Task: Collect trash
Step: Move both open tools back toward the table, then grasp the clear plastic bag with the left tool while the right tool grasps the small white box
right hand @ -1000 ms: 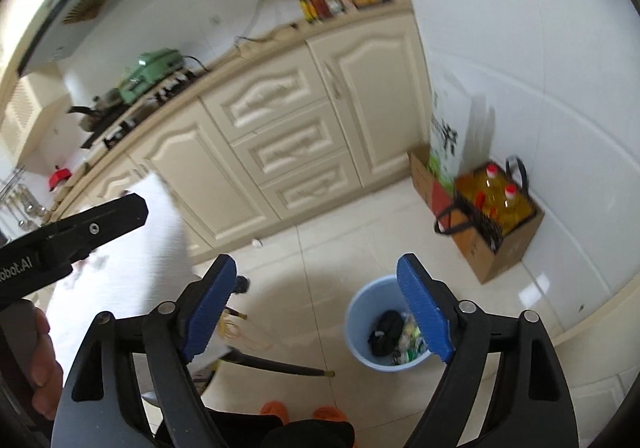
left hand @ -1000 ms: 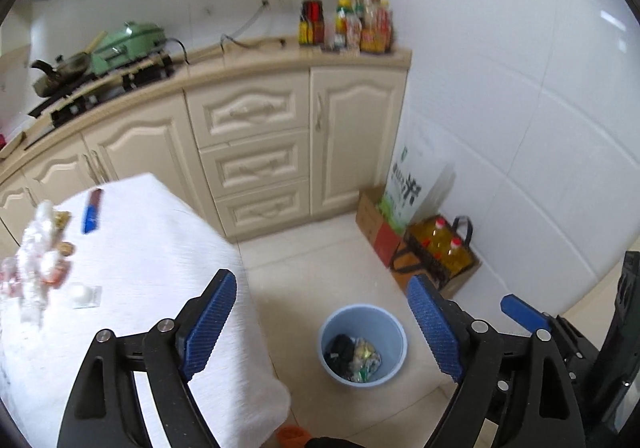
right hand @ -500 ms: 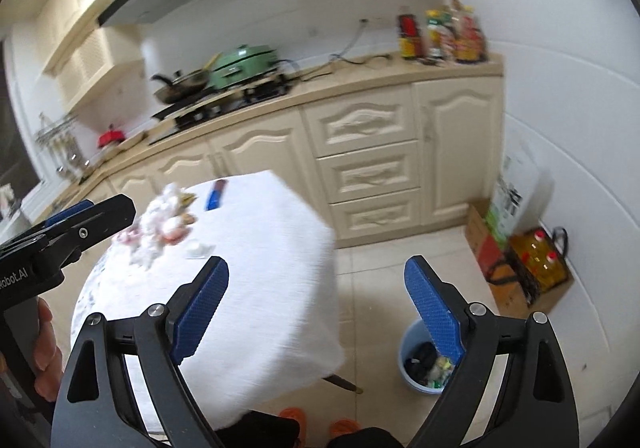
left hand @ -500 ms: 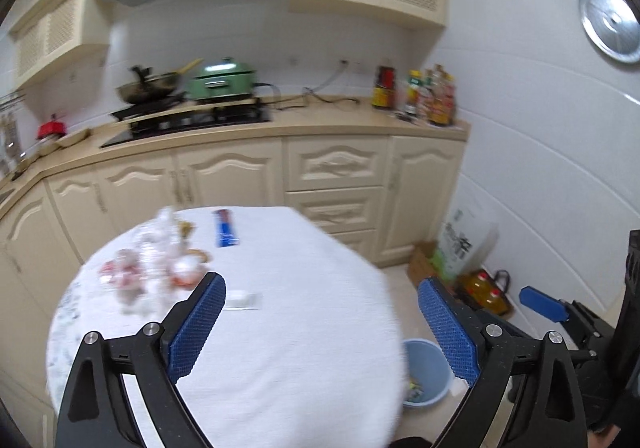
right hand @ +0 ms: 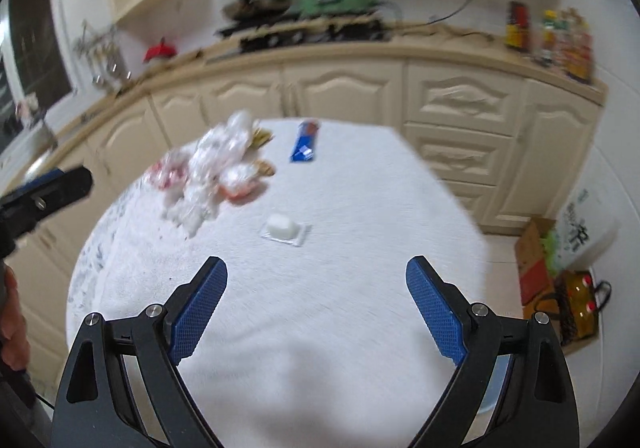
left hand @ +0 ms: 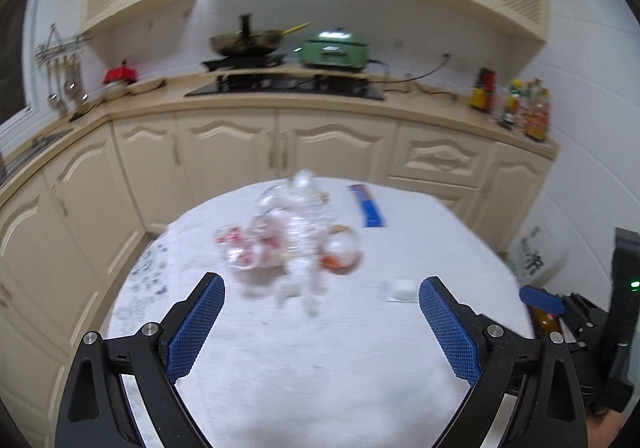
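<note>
A round table with a white cloth (left hand: 320, 368) (right hand: 360, 248) carries the trash. A blurred heap of clear plastic wrappers and cups (left hand: 288, 236) (right hand: 212, 176) with red and orange bits lies at the far left of the cloth. A blue wrapper (left hand: 367, 205) (right hand: 304, 146) lies beyond it, and a small white piece on clear plastic (left hand: 402, 290) (right hand: 285, 229) lies nearer. My left gripper (left hand: 318, 294) is open above the cloth, just short of the heap. My right gripper (right hand: 316, 276) is open with nothing between its fingers, short of the white piece.
Cream kitchen cabinets (left hand: 332, 144) run behind the table, with a stove, wok (left hand: 244, 42) and green cooker (left hand: 335, 53) on the counter and bottles (left hand: 520, 108) at the right. A cardboard box (right hand: 534, 264) and a bag of oil bottles (right hand: 578, 308) stand on the floor at the right.
Both grippers have swung left from the blue bin on the floor to above the table. The bin has left the views and the trash heap now lies ahead. Both jaws look slightly wider.
</note>
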`<state>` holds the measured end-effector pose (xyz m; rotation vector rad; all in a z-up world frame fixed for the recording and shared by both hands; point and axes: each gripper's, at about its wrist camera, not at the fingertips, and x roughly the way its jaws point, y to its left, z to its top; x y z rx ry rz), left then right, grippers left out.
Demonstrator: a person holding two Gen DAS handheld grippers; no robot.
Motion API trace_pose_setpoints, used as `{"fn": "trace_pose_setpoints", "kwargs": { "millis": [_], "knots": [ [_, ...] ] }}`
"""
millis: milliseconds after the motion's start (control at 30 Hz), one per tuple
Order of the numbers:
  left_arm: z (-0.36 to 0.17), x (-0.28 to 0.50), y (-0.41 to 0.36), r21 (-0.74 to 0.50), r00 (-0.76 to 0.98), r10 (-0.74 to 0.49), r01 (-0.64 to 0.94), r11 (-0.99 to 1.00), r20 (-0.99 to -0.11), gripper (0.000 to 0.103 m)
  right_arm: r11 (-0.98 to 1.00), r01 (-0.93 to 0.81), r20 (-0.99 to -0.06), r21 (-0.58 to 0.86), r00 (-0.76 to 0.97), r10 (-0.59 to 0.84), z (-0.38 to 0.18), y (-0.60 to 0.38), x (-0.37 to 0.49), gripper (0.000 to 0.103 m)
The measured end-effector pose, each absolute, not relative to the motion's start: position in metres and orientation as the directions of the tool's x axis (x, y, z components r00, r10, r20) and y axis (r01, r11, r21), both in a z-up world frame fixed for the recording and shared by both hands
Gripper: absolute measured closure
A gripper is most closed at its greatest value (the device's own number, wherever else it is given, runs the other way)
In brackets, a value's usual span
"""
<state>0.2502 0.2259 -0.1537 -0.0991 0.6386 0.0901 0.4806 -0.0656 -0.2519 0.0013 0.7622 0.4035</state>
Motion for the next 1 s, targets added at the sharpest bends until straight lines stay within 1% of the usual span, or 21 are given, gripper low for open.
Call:
{"fn": "trace_pose_setpoints", "kwargs": {
  "millis": [133, 200, 233, 300, 367, 533, 667, 833, 900, 933, 1000],
  "knots": [
    [-0.156, 0.276, 0.236, -0.05, 0.773, 0.094, -0.161, 0.986, -0.627, 0.007, 0.904, -0.399, -0.726, 0.152, 0.575, 0.376, -0.279, -0.031, 0.515, 0.011],
    [-0.16, 0.292, 0.245, -0.044, 0.756, 0.108, -0.179, 0.983, -0.645, 0.007, 0.897, -0.417, -0.741, 0.147, 0.555, 0.379, -0.288, -0.018, 0.53, 0.012],
    [-0.163, 0.298, 0.249, -0.044, 0.747, 0.114, -0.189, 0.981, -0.655, 0.007, 0.895, -0.422, -0.749, 0.141, 0.546, 0.375, -0.294, -0.012, 0.539, 0.015],
    [-0.167, 0.316, 0.255, -0.039, 0.725, 0.135, -0.217, 0.975, -0.676, 0.007, 0.897, -0.419, -0.763, 0.138, 0.533, 0.367, -0.302, -0.007, 0.55, 0.024],
    [-0.172, 0.337, 0.259, -0.041, 0.707, 0.138, -0.229, 0.973, -0.693, 0.007, 0.893, -0.42, -0.765, 0.16, 0.519, 0.381, -0.307, -0.006, 0.558, 0.045],
    [-0.186, 0.384, 0.265, -0.047, 0.682, 0.132, -0.238, 0.97, -0.719, 0.007, 0.888, -0.431, -0.758, 0.161, 0.522, 0.391, -0.311, -0.006, 0.564, 0.071],
    [-0.199, 0.41, 0.273, -0.058, 0.667, 0.126, -0.247, 0.967, -0.734, 0.007, 0.872, -0.447, -0.737, 0.2, 0.517, 0.434, -0.312, -0.012, 0.567, 0.071],
    [-0.217, 0.446, 0.286, -0.097, 0.659, 0.105, -0.262, 0.96, -0.745, 0.008, 0.873, -0.451, -0.733, 0.189, 0.527, 0.431, -0.312, -0.01, 0.566, 0.071],
    [-0.224, 0.458, 0.289, -0.096, 0.651, 0.112, -0.275, 0.957, -0.751, 0.01, 0.872, -0.45, -0.732, 0.192, 0.526, 0.433, -0.312, -0.01, 0.566, 0.071],
    [-0.226, 0.464, 0.29, -0.089, 0.649, 0.121, -0.281, 0.955, -0.751, 0.013, 0.871, -0.45, -0.731, 0.197, 0.525, 0.436, -0.312, -0.01, 0.567, 0.071],
    [-0.232, 0.477, 0.292, -0.065, 0.638, 0.147, -0.296, 0.953, -0.756, 0.036, 0.87, -0.449, -0.729, 0.202, 0.524, 0.44, -0.312, -0.01, 0.567, 0.071]
  ]
}}
